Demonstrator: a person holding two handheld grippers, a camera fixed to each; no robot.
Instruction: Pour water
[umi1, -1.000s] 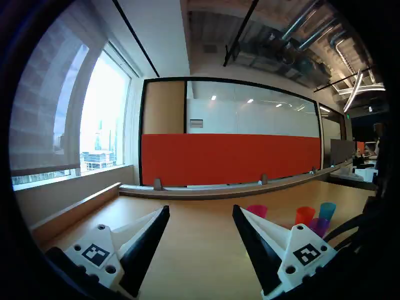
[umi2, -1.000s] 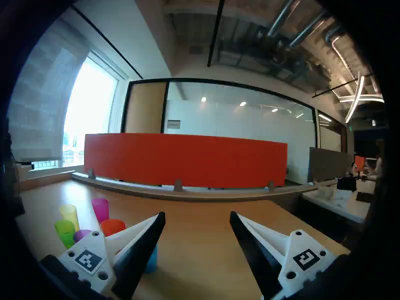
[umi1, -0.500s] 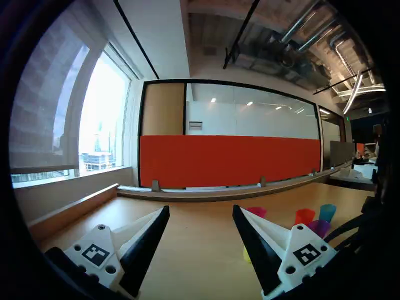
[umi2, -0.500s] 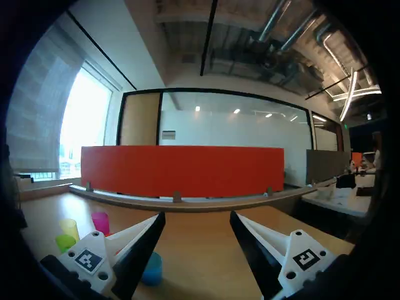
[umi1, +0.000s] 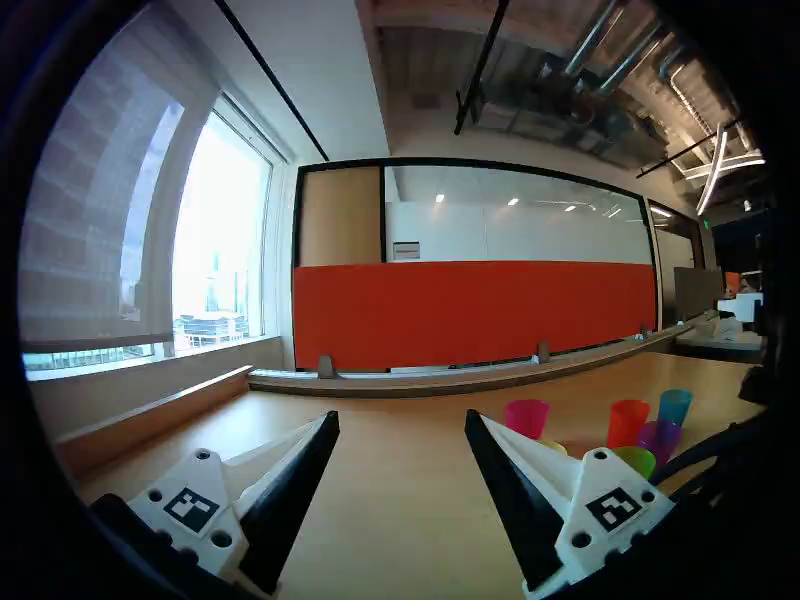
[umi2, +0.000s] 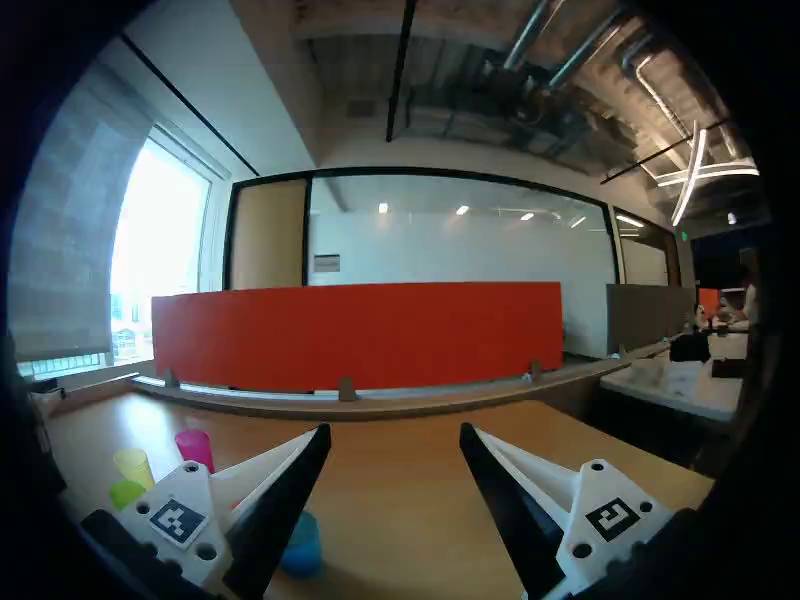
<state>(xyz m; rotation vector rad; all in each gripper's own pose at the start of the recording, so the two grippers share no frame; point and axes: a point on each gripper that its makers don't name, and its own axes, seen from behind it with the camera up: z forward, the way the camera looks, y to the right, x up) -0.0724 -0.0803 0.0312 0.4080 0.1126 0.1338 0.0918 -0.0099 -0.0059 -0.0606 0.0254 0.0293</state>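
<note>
Cups (umi1: 627, 423) on desk (umi1: 400, 530), contents can't tell | L gripper (umi1: 400, 415) released | R gripper (umi2: 393, 428) released

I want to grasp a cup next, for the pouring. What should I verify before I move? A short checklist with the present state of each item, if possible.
1. Left tool open, holding nothing: ok.
2. Right tool open, holding nothing: ok.
3. Pink cup and orange cup upright on the table: ok.
4. A cup lined up between a tool's fingers: not ok; both stand off to the side.
5. Which cup holds water: cannot tell.
</note>
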